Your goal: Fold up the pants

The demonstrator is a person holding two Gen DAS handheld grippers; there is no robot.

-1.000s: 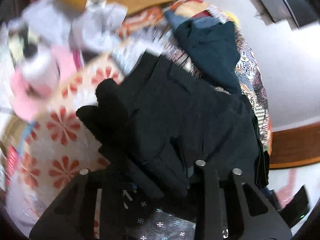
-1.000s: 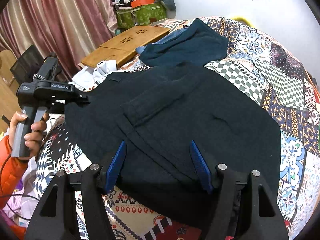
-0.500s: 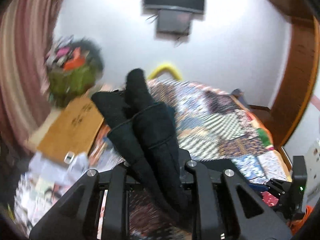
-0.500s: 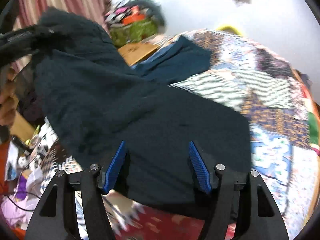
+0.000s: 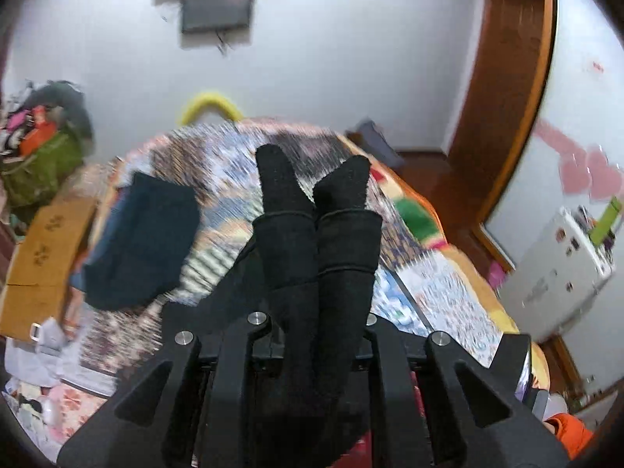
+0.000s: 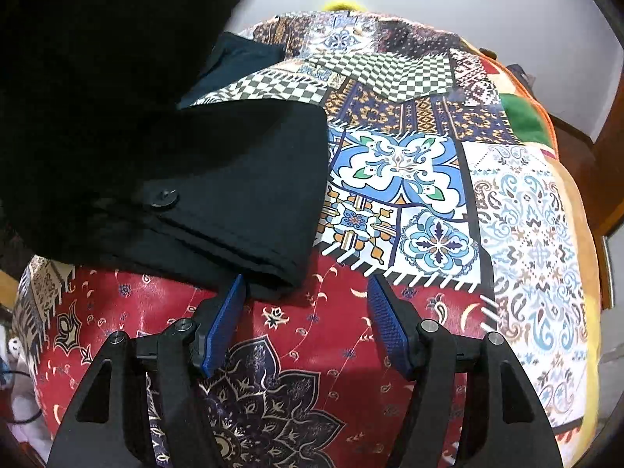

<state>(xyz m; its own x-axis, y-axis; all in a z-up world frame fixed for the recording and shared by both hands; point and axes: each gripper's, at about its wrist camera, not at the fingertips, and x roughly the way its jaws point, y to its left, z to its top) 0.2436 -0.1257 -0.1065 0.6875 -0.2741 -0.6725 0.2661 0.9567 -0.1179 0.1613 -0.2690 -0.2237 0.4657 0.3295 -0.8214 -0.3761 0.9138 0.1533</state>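
Note:
The black pants lie partly on the patchwork bedspread, with a button showing; their upper part is lifted and hangs dark at the top left of the right wrist view. My left gripper is shut on a bunched fold of the black pants, held up above the bed; its fingertips are hidden in the cloth. My right gripper is open and empty, blue pads spread, just in front of the pants' near folded edge.
A second dark blue garment lies on the far left of the bed. A wooden lap table and a cluttered pile stand left of it. A wooden door frame and a white appliance are on the right.
My left gripper has lifted the pants off the bed and swung them up and over. The right wrist view now shows the pants folded back, uncovering the bedspread on the right.

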